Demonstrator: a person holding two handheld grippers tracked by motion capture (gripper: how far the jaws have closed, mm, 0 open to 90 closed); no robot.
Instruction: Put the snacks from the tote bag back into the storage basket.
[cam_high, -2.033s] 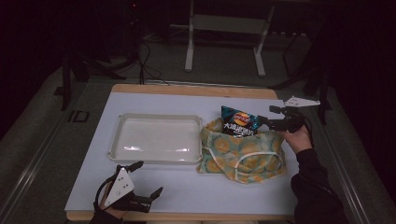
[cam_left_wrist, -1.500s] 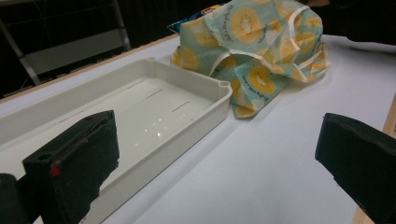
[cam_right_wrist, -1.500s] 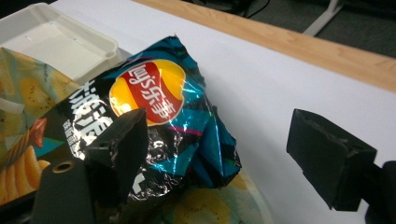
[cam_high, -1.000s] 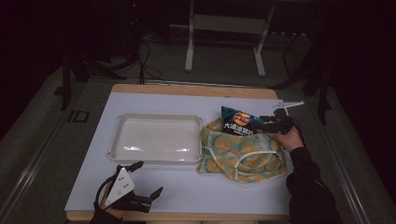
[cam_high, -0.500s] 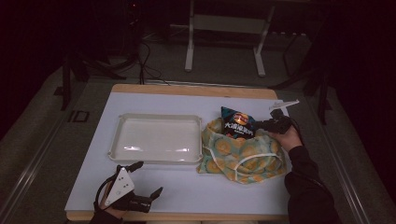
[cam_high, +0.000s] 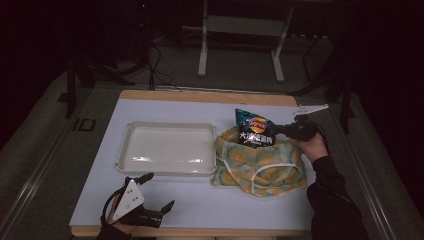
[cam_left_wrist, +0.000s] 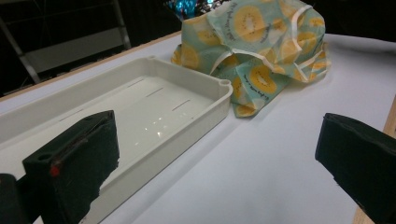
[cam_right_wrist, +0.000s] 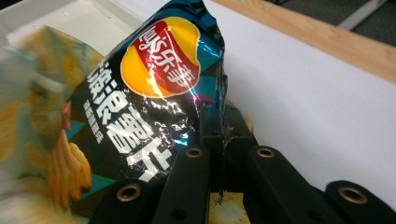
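High view: saw chip bag (cam_high: 254, 129) standing half out of yellow-print cloth bag (cam_high: 260, 162), just right of empty white tray (cam_high: 169, 149) on the counter (cam_high: 210, 200). Right hand-held gripper (cam_high: 280, 131) at the chip bag's right edge; left hand-held gripper (cam_high: 155, 197) spread wide near the front edge, well apart from everything

Left gripper view: showed jaws wide apart, the tray between them, the cloth bag beyond

Right gripper view: revealed jaws pinching the chip bag's crimped side seam, unclear from above. Judged light, crinkly, slippery, crushable; best taken by that seam, not the puffed middle
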